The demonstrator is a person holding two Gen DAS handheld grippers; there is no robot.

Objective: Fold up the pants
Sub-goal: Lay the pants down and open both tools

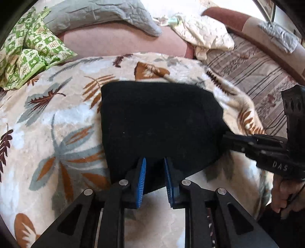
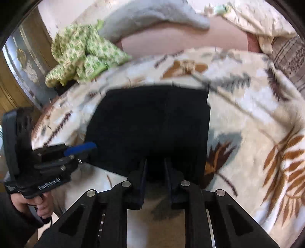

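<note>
The black pants (image 1: 156, 122) lie folded into a compact block on a leaf-print blanket (image 1: 57, 124). My left gripper (image 1: 154, 166) sits at the block's near edge, and black cloth fills the narrow gap between its blue pads (image 1: 142, 171). The right gripper (image 1: 225, 138) enters from the right and meets the block's right edge. In the right wrist view the pants (image 2: 148, 124) spread ahead, and my right gripper (image 2: 155, 167) is closed on their near edge. The left gripper (image 2: 91, 150) touches the block's left side there.
A green patterned cloth (image 1: 32, 47) lies bunched at the back left, beside a grey pillow (image 1: 99, 15). A cream cloth (image 1: 205, 32) and a striped sheet (image 1: 247, 66) lie at the back right. A hand (image 1: 284, 194) holds the right gripper's handle.
</note>
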